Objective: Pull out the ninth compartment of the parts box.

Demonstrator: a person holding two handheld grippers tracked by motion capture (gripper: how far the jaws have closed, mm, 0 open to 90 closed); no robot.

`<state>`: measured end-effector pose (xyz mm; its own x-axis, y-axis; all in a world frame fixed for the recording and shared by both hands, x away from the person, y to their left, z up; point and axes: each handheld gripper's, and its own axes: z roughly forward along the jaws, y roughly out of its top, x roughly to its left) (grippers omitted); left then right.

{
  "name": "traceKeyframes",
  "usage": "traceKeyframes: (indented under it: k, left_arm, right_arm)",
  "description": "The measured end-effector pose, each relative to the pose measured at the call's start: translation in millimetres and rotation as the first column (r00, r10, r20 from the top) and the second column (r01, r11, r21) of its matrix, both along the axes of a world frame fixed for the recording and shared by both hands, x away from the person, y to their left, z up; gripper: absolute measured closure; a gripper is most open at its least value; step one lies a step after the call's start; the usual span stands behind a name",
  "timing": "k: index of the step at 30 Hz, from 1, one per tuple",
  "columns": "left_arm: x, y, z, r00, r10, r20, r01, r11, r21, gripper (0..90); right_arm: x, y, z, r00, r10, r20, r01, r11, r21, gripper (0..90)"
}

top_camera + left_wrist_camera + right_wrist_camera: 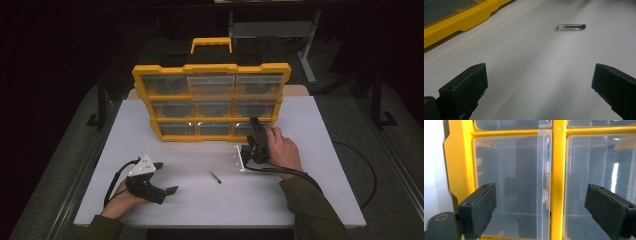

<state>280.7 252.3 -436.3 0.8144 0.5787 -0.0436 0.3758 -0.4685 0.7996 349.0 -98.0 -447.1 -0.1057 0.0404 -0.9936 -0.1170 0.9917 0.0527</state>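
Note:
A yellow organizer (165, 68) with several clear drawers stands upright at the back of the white table (320, 165). My right gripper (254, 128) points at its bottom-right drawer (243, 129). In the right gripper view the jaws (540, 202) stand open on either side of a clear ridge (544, 170) on the drawer front, beside a yellow frame bar (558, 170), and the pads are apart from it. My left gripper (167, 177) rests on the table at the left, open with nothing between its fingers (539, 85). A small clear vial with a dark cap (215, 177) (571, 26) lies on the table between the hands.
The organizer's yellow base (461, 22) runs along the far left of the left gripper view. A yellow carry handle (211, 42) tops the organizer. Cables trail from both grippers across the table. The room around the table is dark, with table legs behind.

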Motion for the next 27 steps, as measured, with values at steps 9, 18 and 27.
traceKeyframes:
  k: [9, 18, 27]
  left_arm:
    - [0.1, 0.0, -0.1, 1.0, 0.0, 0.0, 0.0, 1.0, 0.003, 0.0]
    - [0.0, 0.0, -0.1, 1.0, -0.001, 0.001, 0.001, 1.0, 0.003, 0.0]
    - [0.1, -0.1, -0.2, 1.0, -0.002, 0.0, 0.002, 1.0, 0.005, 0.0]
  right_arm:
    - [-1.0, 0.4, -0.7, 0.9997, -0.015, 0.021, 0.015, 1.0, 0.003, 19.9]
    - [-1.7, 0.9, 0.1, 0.9994, -0.027, 0.023, 0.027, 1.0, -0.001, 28.3]
    - [-2.0, 1.1, -0.2, 0.9993, -0.031, 0.02, 0.031, 0.999, -0.004, 34.3]
